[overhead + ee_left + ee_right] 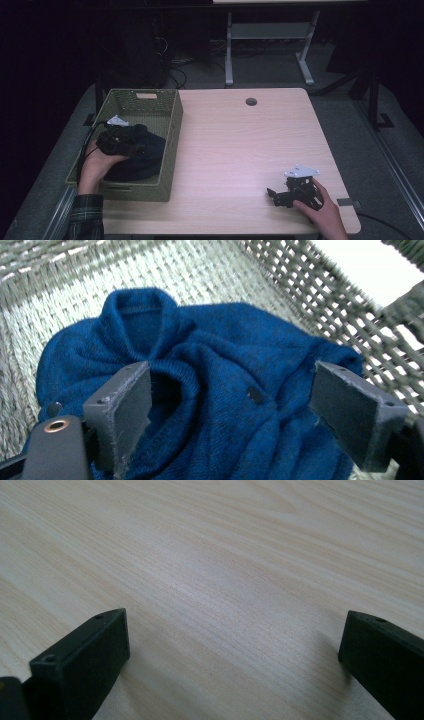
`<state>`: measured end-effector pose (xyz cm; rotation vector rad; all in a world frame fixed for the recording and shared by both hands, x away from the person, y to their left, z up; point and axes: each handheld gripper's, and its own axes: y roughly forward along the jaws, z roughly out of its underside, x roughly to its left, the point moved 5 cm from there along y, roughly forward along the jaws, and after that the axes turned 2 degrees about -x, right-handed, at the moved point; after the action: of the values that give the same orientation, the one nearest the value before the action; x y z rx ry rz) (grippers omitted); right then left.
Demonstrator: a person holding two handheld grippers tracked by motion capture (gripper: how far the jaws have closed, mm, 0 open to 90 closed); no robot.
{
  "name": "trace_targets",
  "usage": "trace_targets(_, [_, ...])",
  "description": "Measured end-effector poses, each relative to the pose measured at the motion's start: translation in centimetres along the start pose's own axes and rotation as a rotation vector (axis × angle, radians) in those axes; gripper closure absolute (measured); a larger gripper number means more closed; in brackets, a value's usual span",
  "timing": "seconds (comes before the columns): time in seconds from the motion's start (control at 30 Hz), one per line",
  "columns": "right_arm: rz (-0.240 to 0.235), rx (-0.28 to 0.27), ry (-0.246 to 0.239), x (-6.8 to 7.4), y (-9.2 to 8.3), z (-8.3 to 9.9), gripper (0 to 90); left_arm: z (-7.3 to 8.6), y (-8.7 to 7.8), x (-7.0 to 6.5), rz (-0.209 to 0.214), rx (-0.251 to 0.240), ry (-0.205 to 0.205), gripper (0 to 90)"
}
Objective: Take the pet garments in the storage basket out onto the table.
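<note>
A dark blue knitted sweater (145, 155) lies bunched in a green woven basket (172, 145) at the table's left. In the left gripper view the sweater (220, 370) shows its collar and a dark button. My left gripper (131, 145) hovers just over it, open, jaws spread wide above the fabric (232, 405). My right gripper (274, 195) rests low on the bare tabletop at the front right, open, with only wood between its jaws (235, 645).
The light wooden table (240, 145) has a round cable hole (251, 101) near its far edge. The basket's wicker walls (320, 295) rise close around the sweater. A desk frame (270, 45) stands on the floor behind.
</note>
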<state>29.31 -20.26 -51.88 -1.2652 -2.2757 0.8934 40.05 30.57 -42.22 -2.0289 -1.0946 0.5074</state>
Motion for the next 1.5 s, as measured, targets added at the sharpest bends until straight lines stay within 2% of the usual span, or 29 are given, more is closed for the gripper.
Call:
trace_targets(0.43, [0.000, 0.000, -0.001, 0.0, 0.0, 0.0, 0.0, 1.4, 2.0, 0.6, -0.007, 0.093, -0.014, 20.1])
trace_targets(0.73, [0.000, 0.000, 0.000, 0.0, 0.0, 0.0, 0.0, 1.9, 3.2, 0.3, 0.023, 0.156, -0.046, 19.1])
trace_targets(0.83, [0.000, 0.000, 0.000, 0.0, 0.0, 0.0, 0.0, 2.3, 3.7, 0.0, 0.014, 0.206, -0.021, 17.5])
trace_targets(0.93, [0.000, 0.000, -0.001, 0.0, 0.0, 0.0, 0.0, 2.4, 3.9, -0.1, 0.011, 0.226, -0.017, 17.7])
trace_targets(1.1, [0.000, 0.000, -0.001, 0.0, 0.0, 0.0, 0.0, 2.6, 4.0, -0.3, 0.016, 0.264, -0.008, 27.2])
trace_targets(1.33, [0.000, 0.000, -0.001, 0.0, 0.0, 0.0, 0.0, 2.6, 3.7, -0.3, 0.017, 0.282, 0.000, 52.8])
trace_targets(1.5, [0.000, 0.000, 0.000, 0.0, 0.0, 0.0, 0.0, 2.4, 3.4, -0.3, 0.021, 0.269, 0.005, 59.2])
